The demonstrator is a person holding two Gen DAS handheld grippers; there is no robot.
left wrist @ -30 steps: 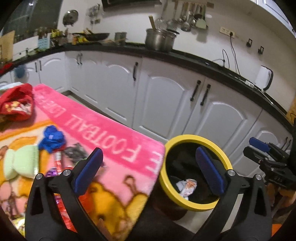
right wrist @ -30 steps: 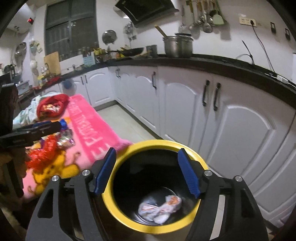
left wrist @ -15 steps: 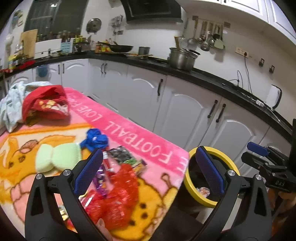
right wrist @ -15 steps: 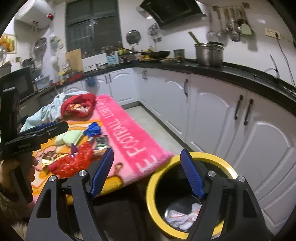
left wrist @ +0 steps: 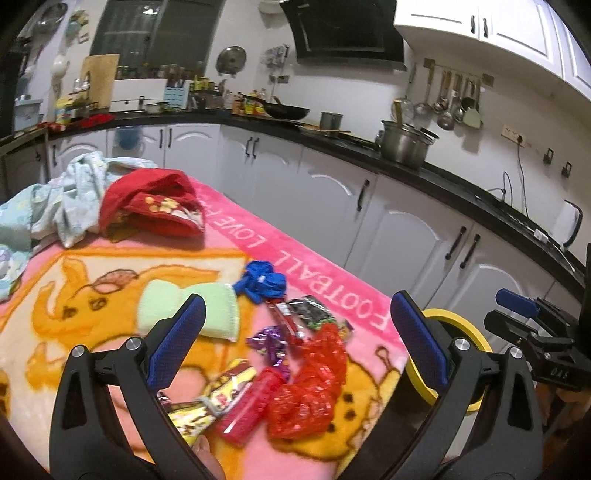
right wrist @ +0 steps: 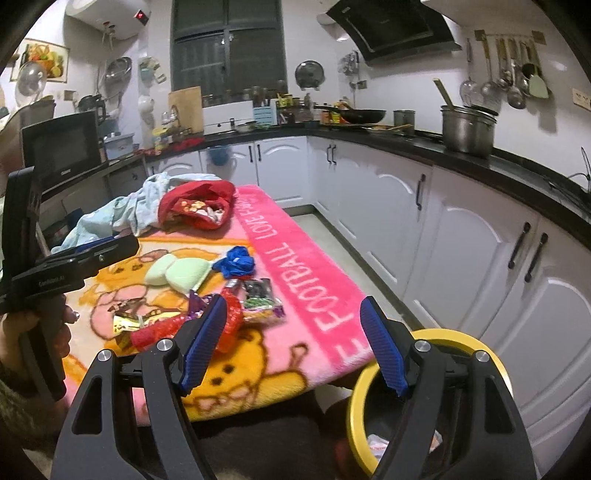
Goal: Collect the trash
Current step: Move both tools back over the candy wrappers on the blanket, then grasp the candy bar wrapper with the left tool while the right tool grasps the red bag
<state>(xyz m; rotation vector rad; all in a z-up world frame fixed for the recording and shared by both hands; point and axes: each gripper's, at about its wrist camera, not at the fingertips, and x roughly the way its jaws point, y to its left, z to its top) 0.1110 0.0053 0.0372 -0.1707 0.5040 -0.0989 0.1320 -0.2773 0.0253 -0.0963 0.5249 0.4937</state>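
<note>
Grippers both wide apart & empty: left gripper, right gripper; next grab the red wrapper, drop in yellow-rimmed bin.

**A lived-in home kitchen**

From my remote seat, past the left hand-held gripper I see white cabinets under a black counter, a steel stockpot, a wok, ladles hanging on a rail and a range hood above. Further left of the right hand-held gripper stands a microwave, with a water heater high on the wall.
</note>
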